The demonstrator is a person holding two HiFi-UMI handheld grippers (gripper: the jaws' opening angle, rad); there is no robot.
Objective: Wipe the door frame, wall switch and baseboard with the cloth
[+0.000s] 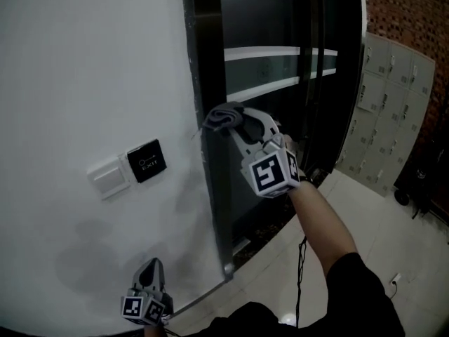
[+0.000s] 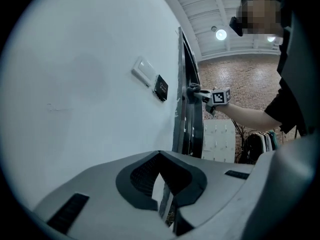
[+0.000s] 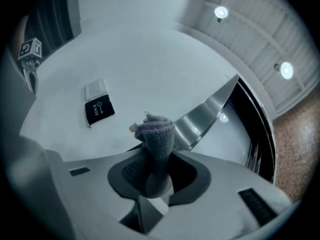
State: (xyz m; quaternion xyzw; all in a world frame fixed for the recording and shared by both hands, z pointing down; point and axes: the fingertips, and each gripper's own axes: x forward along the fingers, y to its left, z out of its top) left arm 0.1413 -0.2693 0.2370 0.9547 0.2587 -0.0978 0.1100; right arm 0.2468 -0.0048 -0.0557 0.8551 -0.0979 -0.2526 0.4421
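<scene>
My right gripper [image 1: 235, 121] is shut on a bunched grey cloth [image 1: 223, 116], which presses against the dark metal door frame [image 1: 207, 188] at about chest height. In the right gripper view the cloth [image 3: 156, 139] sticks up from between the jaws, in front of the frame's shiny edge [image 3: 200, 119]. Left of the frame, the white wall carries a white wall switch [image 1: 109, 177] and a black EXIT button [image 1: 146, 161]. My left gripper [image 1: 151, 271] hangs low beside the wall, shut, with nothing in it [image 2: 162, 194]. A thin baseboard strip [image 1: 203, 297] runs along the wall's foot.
Beyond the frame is a dark glass door [image 1: 280, 83]. Grey lockers [image 1: 382, 118] line the right side under a brick wall [image 1: 414, 12]. A cable [image 1: 302, 272] trails over the pale tiled floor, and dark objects [image 1: 421, 188] stand at the far right.
</scene>
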